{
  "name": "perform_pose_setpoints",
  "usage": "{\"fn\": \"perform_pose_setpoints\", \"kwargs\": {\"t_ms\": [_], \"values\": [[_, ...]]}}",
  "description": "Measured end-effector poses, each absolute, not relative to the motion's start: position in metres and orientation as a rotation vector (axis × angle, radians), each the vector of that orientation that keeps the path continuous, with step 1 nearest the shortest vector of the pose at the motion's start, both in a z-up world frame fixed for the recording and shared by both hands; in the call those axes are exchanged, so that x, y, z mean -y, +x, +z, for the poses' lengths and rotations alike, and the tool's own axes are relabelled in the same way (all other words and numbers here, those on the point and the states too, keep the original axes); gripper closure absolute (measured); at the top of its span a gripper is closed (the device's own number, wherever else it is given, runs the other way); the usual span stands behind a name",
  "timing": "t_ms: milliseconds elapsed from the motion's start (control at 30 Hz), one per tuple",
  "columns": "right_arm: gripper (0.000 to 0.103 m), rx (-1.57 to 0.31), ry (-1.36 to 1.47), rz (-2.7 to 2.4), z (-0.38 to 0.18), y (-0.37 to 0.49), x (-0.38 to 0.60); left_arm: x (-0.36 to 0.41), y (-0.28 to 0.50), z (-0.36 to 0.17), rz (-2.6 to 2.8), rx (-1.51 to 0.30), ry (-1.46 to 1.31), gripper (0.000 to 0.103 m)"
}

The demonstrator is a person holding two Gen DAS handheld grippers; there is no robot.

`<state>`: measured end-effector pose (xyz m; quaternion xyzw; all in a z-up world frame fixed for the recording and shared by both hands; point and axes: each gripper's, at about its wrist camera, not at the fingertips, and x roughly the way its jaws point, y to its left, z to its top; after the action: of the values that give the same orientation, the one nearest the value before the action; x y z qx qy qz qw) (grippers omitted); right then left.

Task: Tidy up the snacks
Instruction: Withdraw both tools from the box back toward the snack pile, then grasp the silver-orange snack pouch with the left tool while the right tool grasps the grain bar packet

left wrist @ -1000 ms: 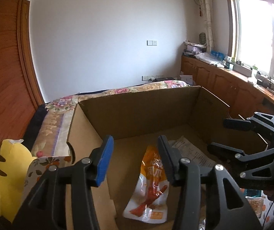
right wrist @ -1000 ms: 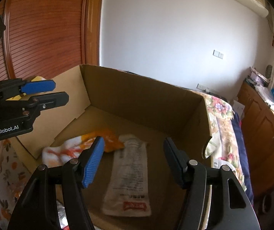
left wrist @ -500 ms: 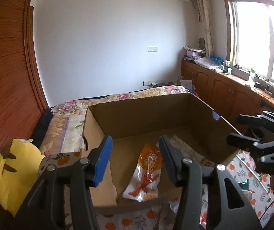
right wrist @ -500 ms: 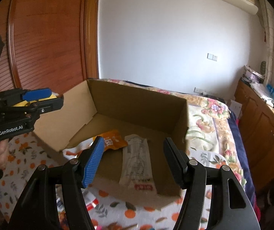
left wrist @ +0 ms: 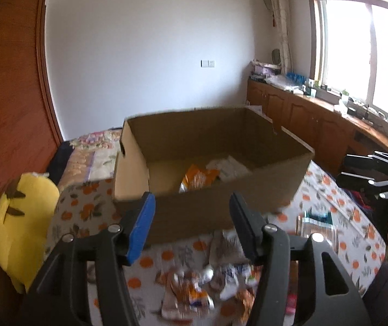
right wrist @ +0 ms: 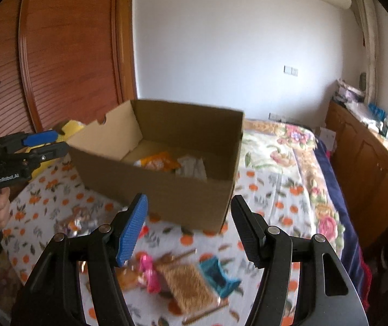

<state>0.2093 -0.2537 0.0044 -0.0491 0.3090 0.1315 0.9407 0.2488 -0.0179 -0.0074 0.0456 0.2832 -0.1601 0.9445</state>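
The left gripper (left wrist: 192,226) is hanging with nothing between its jaws, which have just been opening wider, above a blurred heap of loose snack packets (left wrist: 207,285) lying near the front edge of the orange-print bedspread (left wrist: 85,212). The right gripper (right wrist: 188,225) is likewise standing released and empty, over a brown woven-looking packet (right wrist: 188,285) with teal and pink wrappers just beside it. Beyond both, a cardboard box (right wrist: 177,190) is sitting open toward the middle of the bed, holding an orange snack bag (left wrist: 198,178) and a white packet (left wrist: 229,167) side by side. A yellow plush toy (left wrist: 17,225) is resting at the bed's left edge.
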Motion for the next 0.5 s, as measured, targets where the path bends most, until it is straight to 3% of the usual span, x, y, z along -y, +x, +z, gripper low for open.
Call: {"fn": "perform_pose_setpoints", "kwargs": {"t_ms": [500], "values": [[0.038, -0.814, -0.078, 0.272, -0.082, 0.208, 0.269, 0.007, 0.236, -0.086, -0.291, -0.762, 0.061, 0.045]]}}
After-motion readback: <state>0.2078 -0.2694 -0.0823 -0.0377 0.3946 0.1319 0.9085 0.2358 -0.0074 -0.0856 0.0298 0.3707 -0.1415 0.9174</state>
